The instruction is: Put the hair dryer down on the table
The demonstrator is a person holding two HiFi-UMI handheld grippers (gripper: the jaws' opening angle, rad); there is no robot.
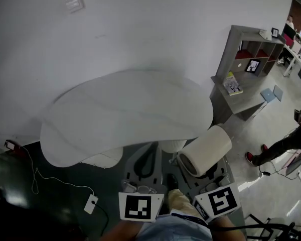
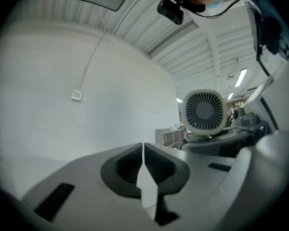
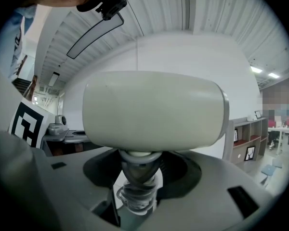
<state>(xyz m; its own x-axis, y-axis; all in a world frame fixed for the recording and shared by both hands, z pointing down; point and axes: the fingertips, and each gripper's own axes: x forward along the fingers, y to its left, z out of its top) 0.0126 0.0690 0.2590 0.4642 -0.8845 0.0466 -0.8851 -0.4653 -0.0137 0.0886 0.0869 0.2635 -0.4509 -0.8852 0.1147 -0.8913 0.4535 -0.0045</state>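
The hair dryer (image 1: 206, 149) hangs just off the near right edge of the table (image 1: 115, 119), its handle pinched between the jaws of the right gripper (image 3: 137, 189). The left gripper (image 2: 143, 170) is closed on nothing. Top-heavy on that thin grip, it could swivel, or roll off the rim if released short. Its barrel lies level, grille toward the left gripper, nozzle rightward.
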